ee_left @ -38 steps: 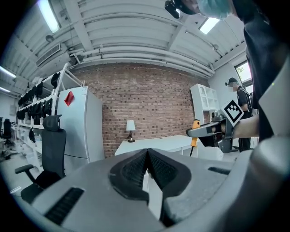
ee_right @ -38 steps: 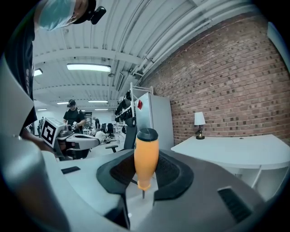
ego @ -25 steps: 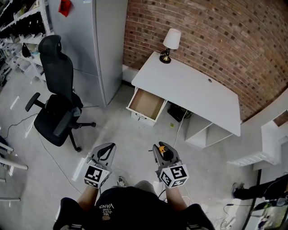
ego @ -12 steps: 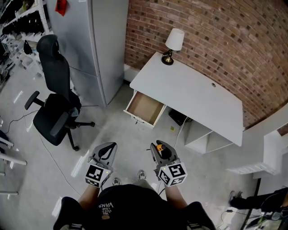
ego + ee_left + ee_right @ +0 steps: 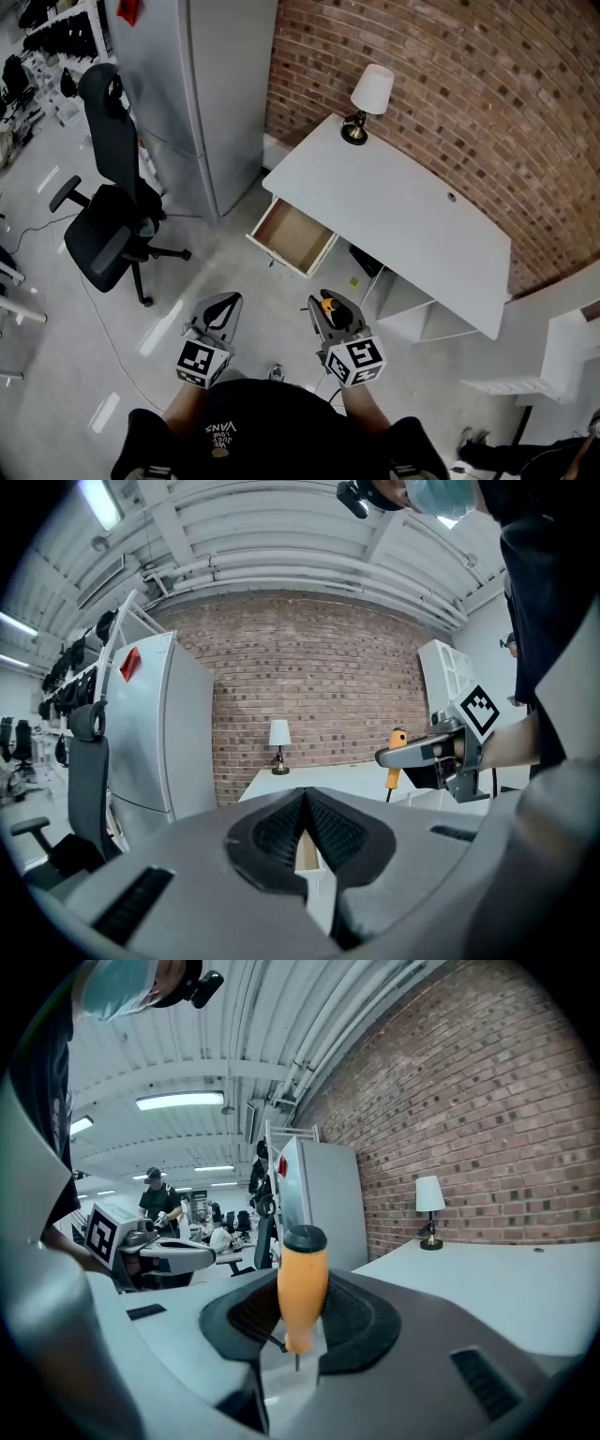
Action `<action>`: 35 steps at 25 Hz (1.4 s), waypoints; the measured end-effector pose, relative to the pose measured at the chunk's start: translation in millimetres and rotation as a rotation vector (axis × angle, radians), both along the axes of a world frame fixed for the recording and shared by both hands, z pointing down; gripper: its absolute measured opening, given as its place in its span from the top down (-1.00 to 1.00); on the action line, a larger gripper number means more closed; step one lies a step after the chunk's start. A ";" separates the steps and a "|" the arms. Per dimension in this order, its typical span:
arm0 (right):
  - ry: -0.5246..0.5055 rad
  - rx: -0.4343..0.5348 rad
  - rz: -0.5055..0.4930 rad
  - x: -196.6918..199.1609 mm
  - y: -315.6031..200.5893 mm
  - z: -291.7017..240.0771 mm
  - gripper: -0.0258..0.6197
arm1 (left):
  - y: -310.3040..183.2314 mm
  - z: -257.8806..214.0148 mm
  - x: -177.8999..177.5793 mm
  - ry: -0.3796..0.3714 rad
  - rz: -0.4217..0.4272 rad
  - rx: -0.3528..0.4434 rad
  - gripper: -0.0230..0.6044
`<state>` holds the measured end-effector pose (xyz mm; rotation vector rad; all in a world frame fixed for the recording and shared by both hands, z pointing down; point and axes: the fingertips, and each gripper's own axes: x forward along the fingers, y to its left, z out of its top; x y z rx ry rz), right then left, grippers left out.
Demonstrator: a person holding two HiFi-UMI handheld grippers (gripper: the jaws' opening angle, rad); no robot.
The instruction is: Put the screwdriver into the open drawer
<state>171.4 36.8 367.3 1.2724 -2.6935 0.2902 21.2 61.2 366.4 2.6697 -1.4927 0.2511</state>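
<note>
Right gripper view: the right hand-held gripper (image 5: 298,1326) clamps the orange-handled screwdriver (image 5: 302,1283) upright, black cap uppermost. Left gripper view: the left hand-held gripper (image 5: 306,822) has its jaws closed together, with nothing between them. Head view: the open drawer (image 5: 291,234) projects from the white table (image 5: 412,216), well apart from both.
</note>
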 end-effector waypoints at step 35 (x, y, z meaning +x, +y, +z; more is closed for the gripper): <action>0.141 -0.160 0.338 -16.0 -240.7 187.1 0.62 | -248.8 124.1 -28.8 0.034 0.295 -0.110 0.91</action>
